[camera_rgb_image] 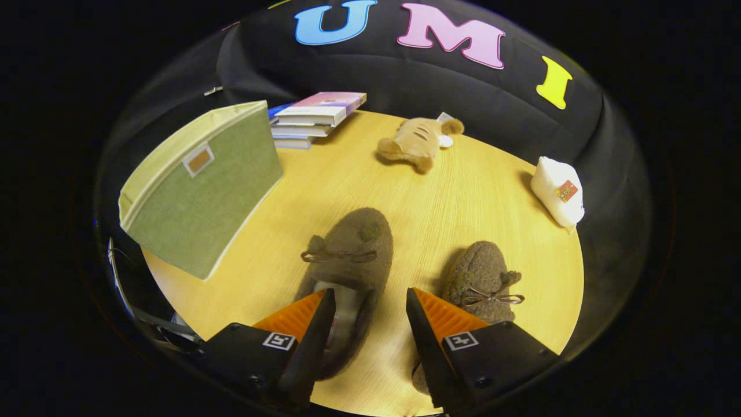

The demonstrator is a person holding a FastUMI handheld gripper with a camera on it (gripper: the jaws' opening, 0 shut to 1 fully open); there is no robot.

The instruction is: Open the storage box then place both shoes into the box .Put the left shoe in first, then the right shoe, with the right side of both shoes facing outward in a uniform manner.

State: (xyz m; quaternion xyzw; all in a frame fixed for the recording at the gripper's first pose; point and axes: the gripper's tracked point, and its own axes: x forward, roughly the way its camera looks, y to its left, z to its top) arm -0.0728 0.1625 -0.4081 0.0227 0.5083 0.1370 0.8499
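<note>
2 shoes (347, 255) flank the spread-fingered tool (370, 307).

Table (359, 191) is seen in light yellow wood with fine grain lines. Box (202, 188) is faced in sage green cloth, trimmed in cream, with a small tan label framed in white. Left shoe (347, 249) and right shoe (480, 278) are shown in fuzzy grey-brown, each tied with a thin brown bow; a pale grey lining is seen inside the left one. Books (315, 119) are stacked in white, blue and pink covers. Plush toy (419, 142) is tan with darker brown stripes and a white patch. Bag (558, 191) is white with a red-orange sticker. Black-and-white square markers are carried on the gripper (370, 307), fingers held apart.
</note>
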